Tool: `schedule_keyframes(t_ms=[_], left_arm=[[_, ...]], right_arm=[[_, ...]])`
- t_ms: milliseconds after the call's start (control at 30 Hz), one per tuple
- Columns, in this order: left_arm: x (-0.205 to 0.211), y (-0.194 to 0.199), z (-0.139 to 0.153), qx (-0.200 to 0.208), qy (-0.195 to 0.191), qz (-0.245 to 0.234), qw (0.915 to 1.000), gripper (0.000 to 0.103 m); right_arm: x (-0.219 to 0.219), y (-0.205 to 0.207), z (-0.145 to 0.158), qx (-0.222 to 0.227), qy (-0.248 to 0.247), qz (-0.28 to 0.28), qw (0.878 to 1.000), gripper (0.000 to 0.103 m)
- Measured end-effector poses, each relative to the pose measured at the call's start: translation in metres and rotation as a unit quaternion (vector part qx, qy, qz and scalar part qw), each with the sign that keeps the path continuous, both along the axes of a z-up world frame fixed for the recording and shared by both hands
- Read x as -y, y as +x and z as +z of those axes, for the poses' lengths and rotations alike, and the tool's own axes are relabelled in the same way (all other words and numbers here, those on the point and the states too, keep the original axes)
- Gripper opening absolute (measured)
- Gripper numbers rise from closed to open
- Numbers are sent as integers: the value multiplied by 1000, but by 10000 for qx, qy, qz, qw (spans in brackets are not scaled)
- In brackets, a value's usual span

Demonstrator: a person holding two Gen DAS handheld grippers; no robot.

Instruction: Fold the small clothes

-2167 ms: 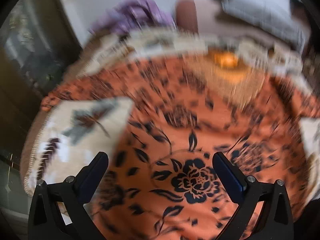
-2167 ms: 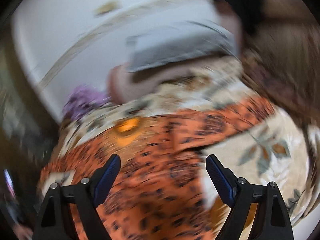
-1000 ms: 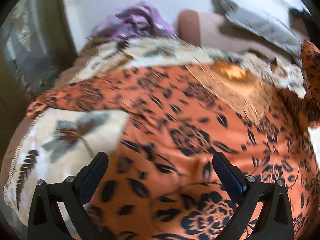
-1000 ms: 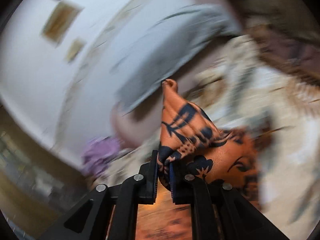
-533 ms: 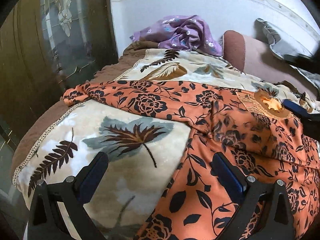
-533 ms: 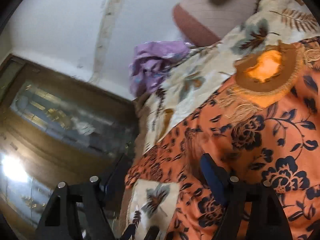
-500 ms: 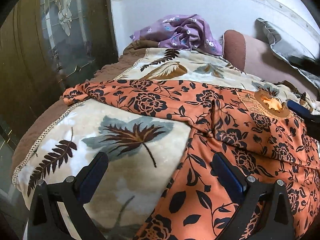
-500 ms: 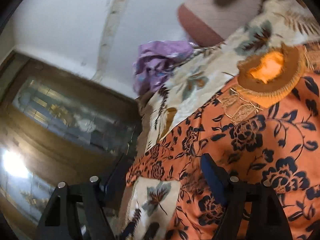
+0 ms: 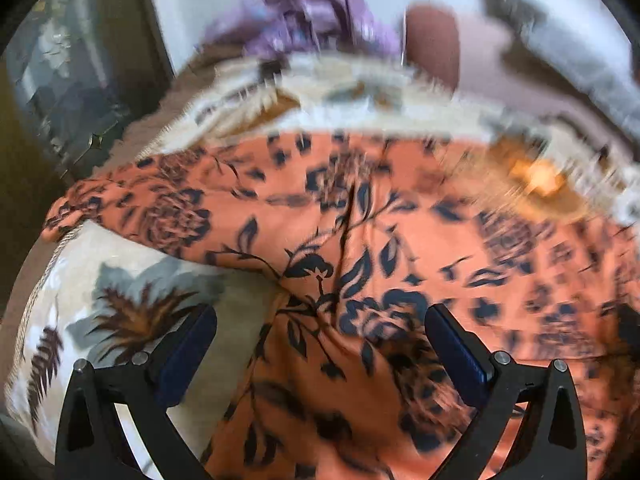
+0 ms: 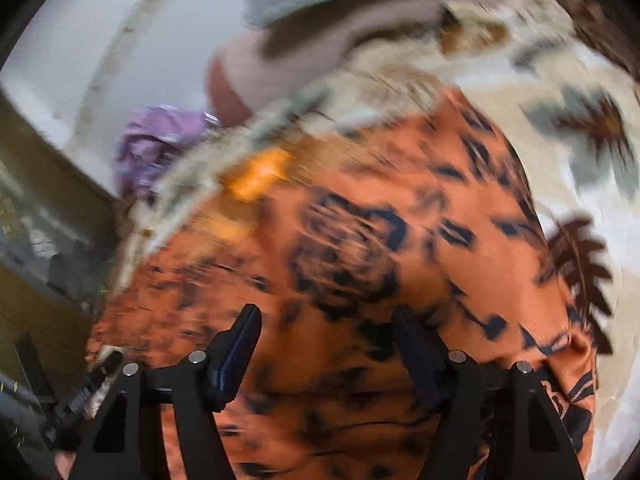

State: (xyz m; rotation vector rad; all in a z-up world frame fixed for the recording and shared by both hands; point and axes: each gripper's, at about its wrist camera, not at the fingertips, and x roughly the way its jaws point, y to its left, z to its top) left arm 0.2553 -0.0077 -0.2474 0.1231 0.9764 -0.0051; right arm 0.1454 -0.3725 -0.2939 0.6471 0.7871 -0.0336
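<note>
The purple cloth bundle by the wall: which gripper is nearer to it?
Probably the left. The left gripper faces the purple cloth bundle straight across the orange floral garment; the right gripper sees it far off, leftward.

Orange floral garment (image 9: 400, 240): thin smooth cloth, faint sheen. Leaf-print blanket (image 9: 100, 300): plush, matt, probably fleece; view blurred.

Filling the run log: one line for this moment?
left gripper: open | right gripper: open | orange floral garment: flat on leaf-print blanket, unheld
</note>
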Motion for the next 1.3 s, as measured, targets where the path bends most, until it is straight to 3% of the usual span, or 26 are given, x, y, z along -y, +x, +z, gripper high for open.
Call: schedule_keyframes(t_ms=[67,133,200,267,433,500,700,733,767,800,833,900,967,1000,1033,1100,1200,1300], left_arm=[[-11,13,-5,-360,-56,72,9993,102],[-46,13,20,-35,-437,357,9984,102],[-89,12,49,472,-533,795,9943,102],[-128,19,66,647,-539,1249,9886,102],[-255,56,73,571,-872,2705,9571,102],[-294,75,64,449,-1213,3032,9441,102],[-341,125,29,24,-2448,3173,9162,101],[-345,134,23,-10,-2535,3190,9132,99],[-344,139,18,-65,-2549,3214,9120,86],[-345,144,11,-161,-2577,3236,9103,66],[-343,150,8,-209,-2575,3268,9091,58],[-345,150,7,-66,-2347,3405,9105,21],[-349,147,8,20,-2421,3385,9093,8],[-347,145,12,106,-2425,3387,9091,4],[-341,142,22,276,-2314,3302,9147,4],[-320,138,46,526,-1948,2991,9327,3],[-261,132,95,892,-1302,2113,9646,3],[-180,112,144,1258,-1013,994,9818,3]], right_arm=[[-4,-4,3,190,-218,75,9996,70],[-3,-12,6,561,-111,131,9983,70],[-5,-19,8,688,-121,41,9975,70],[-3,-22,5,647,-63,-68,9979,70],[-5,-22,5,646,-181,-79,9977,70],[-7,-22,4,634,-212,-57,9977,70],[-5,-22,1,657,-84,-38,9978,70],[-5,-22,0,655,-65,-32,9978,70],[-4,-21,-1,660,-42,-22,9978,70],[-4,-21,-1,667,-20,-18,9978,70],[-4,-22,-1,673,-2,-17,9977,70],[-2,-21,-2,686,65,-3,9976,70],[-1,-22,-2,708,127,-3,9974,70],[0,-22,-2,715,145,-2,9973,70],[0,-22,-1,718,170,0,9973,70],[3,-23,2,733,261,-3,9970,70],[8,-27,18,872,280,-63,9958,70],[14,-35,49,1107,147,-140,9936,70]])
